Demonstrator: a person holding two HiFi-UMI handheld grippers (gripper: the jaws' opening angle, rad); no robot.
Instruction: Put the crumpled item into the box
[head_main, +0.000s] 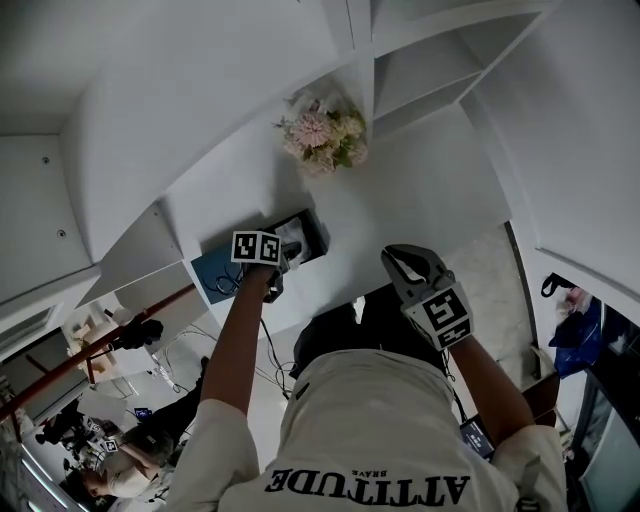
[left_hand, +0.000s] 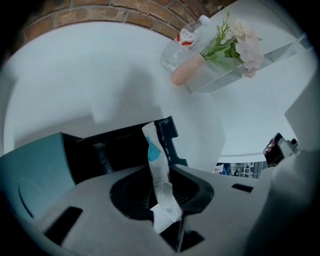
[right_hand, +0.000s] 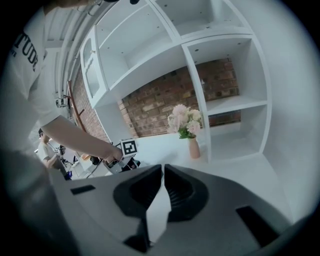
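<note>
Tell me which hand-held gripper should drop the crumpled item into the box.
Left: the left hand-held gripper pinches the crumpled item at the box; the right hand-held gripper is shut, empty, away from it.

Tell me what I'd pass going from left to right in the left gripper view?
teal box → crumpled wrapper → bunch of flowers
</note>
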